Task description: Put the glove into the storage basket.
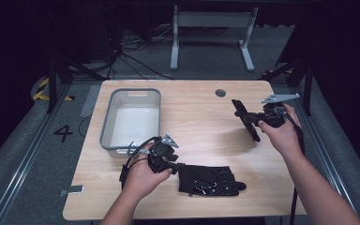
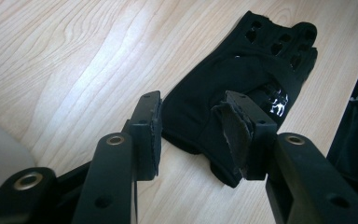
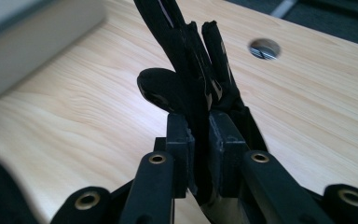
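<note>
High view puts my left hand nearest, at the table's near edge, with my left gripper lying low and level, aimed sideways at the flat black glove beside it. Left gripper view has my jaws standing about half apart, their pads bare, the glove's cuff lying on the wood between and just beyond them; nothing is pinched there. Farther up and to the right, my right hand is raised off the table with the wrist cocked, and my right gripper is clamped on a second black glove that hangs clear of the wood. Right gripper view shows the pads squeezed tight on that glove's fabric, fingers pointing away. Farthest back on the left sits the grey tub.
</note>
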Demonstrator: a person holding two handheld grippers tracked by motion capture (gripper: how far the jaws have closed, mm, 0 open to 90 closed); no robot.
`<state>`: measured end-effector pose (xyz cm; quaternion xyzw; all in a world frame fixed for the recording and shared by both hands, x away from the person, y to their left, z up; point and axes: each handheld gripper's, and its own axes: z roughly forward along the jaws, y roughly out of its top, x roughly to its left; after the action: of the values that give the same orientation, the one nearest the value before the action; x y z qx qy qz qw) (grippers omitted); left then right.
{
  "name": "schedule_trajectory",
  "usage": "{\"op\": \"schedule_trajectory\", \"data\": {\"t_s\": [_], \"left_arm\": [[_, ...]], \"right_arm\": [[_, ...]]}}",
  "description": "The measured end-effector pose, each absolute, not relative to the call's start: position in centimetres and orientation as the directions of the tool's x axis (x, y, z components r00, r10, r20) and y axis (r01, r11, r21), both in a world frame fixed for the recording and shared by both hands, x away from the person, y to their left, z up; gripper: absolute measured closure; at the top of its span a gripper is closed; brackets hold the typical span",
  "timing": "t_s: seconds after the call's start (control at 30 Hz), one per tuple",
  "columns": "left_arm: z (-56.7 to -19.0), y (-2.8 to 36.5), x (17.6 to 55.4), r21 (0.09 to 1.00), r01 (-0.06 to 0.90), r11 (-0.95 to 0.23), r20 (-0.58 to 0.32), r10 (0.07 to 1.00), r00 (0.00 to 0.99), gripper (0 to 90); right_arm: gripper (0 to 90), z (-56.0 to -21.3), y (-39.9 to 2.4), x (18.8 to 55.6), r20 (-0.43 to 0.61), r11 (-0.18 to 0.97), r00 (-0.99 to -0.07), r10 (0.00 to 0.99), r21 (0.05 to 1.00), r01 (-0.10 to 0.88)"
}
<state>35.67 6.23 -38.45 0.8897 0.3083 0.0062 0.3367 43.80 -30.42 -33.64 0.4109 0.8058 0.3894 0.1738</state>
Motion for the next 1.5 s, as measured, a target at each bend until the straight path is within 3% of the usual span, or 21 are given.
{"op": "schedule_trajectory", "data": {"t_s": [0.37,0.97,1.23,1.5], "left_arm": [[-38.4,5.3,36.0,0.605,0.532,-0.592,-0.199,0.535,0.821,58.0],[-37.6,6.6,35.7,0.621,0.54,-0.569,-0.191,0.558,0.808,59.4],[-37.8,6.5,35.8,0.613,0.545,-0.572,-0.196,0.558,0.806,59.2],[-38.1,5.9,35.9,0.603,0.542,-0.586,-0.194,0.551,0.812,58.9]], "right_arm": [[79.6,-31.0,-26.8,39.6,0.126,0.313,-0.691,0.712,0.824,0.472],[79.3,-32.5,-17.9,35.6,0.237,0.291,-0.82,0.521,0.854,0.432],[79.0,-35.1,-18.9,36.7,0.3,0.236,-0.777,0.553,0.838,0.492],[77.6,-36.0,-20.9,37.1,0.279,0.221,-0.741,0.611,0.839,0.498]]}}
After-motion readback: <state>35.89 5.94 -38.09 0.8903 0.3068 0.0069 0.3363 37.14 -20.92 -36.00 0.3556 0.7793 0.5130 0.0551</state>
